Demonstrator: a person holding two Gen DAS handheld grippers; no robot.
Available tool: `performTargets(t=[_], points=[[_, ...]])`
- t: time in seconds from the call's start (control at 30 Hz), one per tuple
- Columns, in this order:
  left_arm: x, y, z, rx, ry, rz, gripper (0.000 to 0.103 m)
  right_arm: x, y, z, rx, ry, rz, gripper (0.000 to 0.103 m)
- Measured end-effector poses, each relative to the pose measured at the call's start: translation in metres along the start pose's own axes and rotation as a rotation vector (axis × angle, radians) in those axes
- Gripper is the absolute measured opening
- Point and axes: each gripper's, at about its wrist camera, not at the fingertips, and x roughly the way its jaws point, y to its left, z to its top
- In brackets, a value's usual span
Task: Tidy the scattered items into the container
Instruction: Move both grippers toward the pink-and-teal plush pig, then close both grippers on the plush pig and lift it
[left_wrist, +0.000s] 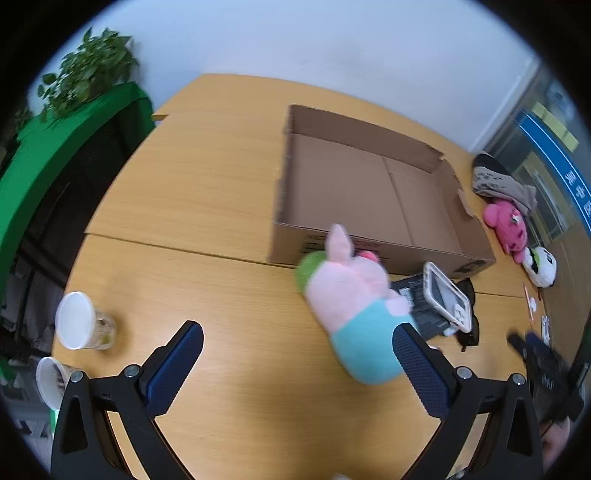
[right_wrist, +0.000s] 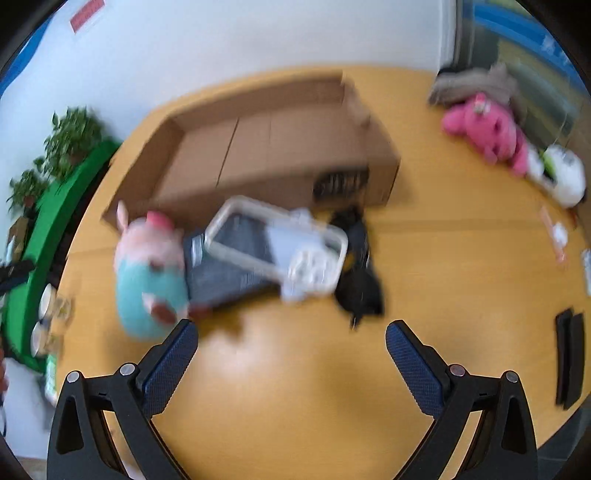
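An open, empty cardboard box (left_wrist: 369, 192) stands on the wooden table; it also shows in the right wrist view (right_wrist: 266, 147). In front of it lie a pink-and-teal plush pig (left_wrist: 354, 314) (right_wrist: 147, 273), a white-framed device (left_wrist: 448, 295) (right_wrist: 280, 251) on a dark flat pack (left_wrist: 421, 306) (right_wrist: 221, 273), and black sunglasses (left_wrist: 469, 332) (right_wrist: 358, 266). My left gripper (left_wrist: 297, 354) is open, its right finger beside the pig. My right gripper (right_wrist: 291, 354) is open and empty, short of the pile.
A magenta plush (left_wrist: 506, 225) (right_wrist: 487, 129), a white-green plush (left_wrist: 541, 266) (right_wrist: 561, 177) and a grey cloth (left_wrist: 502, 181) (right_wrist: 476, 85) lie right of the box. Two cups (left_wrist: 79, 325) stand at the left edge. A green-covered shelf with plants (left_wrist: 66, 129) is left. Black strips (right_wrist: 570, 362) lie right.
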Motion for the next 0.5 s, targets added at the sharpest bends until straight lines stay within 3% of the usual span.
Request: performTargets(t=[0.03,0.1,0.17,0.27,0.37,0.43,0.5], points=[[0.008,-0.008,-0.003,0.002,0.031,0.010,0.102,0.005,0.006,0.004,-0.017,-0.031,0.017,0.103],[0.015,-0.019,-0.013,0.006,0.083,-0.004,0.101,0.017,0.020,0.006,-0.082,0.022,0.054,0.102],[0.017,-0.033,-0.020,0.026,0.082,-0.027,0.101,0.006,0.036,-0.002,-0.152,0.034,0.087,0.102],[0.035,-0.047,-0.025,0.036,0.138,-0.053,0.101,-0.003,0.051,-0.021,-0.265,0.031,0.076,0.103],[0.052,-0.055,-0.028,0.084,0.184,-0.045,0.101,0.010,0.049,-0.043,-0.231,0.129,0.129,0.103],[0.061,-0.048,-0.031,0.034,0.185,-0.037,0.101,0.013,0.046,-0.054,-0.220,0.116,0.204,0.103],[0.076,-0.037,-0.030,-0.053,0.241,-0.062,0.101,0.030,0.056,-0.057,-0.289,0.170,0.207,0.102]])
